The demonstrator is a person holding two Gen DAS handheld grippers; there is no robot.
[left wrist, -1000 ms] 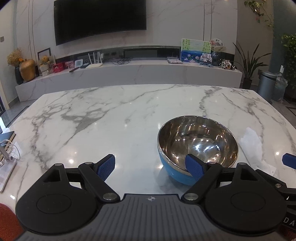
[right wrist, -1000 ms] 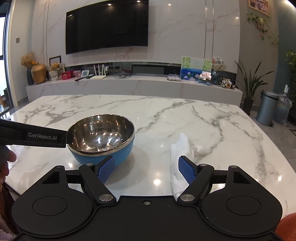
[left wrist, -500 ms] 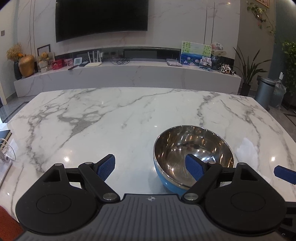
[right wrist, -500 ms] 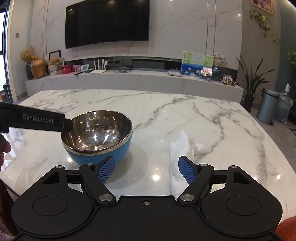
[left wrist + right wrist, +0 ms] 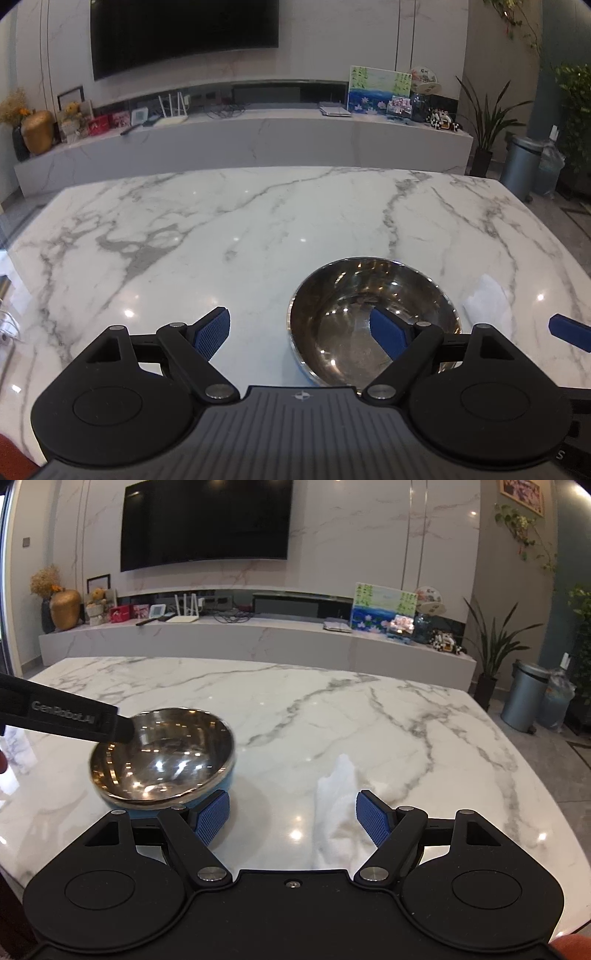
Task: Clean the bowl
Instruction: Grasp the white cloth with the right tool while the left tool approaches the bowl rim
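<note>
A steel bowl with a blue outside [image 5: 373, 317] [image 5: 162, 760] sits near the front of the white marble table [image 5: 258, 229]. My left gripper [image 5: 301, 330] is open; its right finger [image 5: 388, 334] hangs over the bowl's inside and its left finger is outside the rim. In the right wrist view the left gripper's body [image 5: 70, 716] reaches over the bowl's left rim, and the bowl looks tilted and blurred. A white paper towel [image 5: 338, 794] [image 5: 485, 299] lies to the right of the bowl. My right gripper [image 5: 293, 818] is open above the towel's near end.
The table's front edge is close under both grippers. A long marble TV cabinet [image 5: 258, 638] with ornaments stands behind the table. A metal bin [image 5: 524, 698] and potted plants stand at the far right.
The left gripper has risen and moved further over the bowl. The bowl has shifted left and nearer and now looks tilted. The right gripper has barely moved.
</note>
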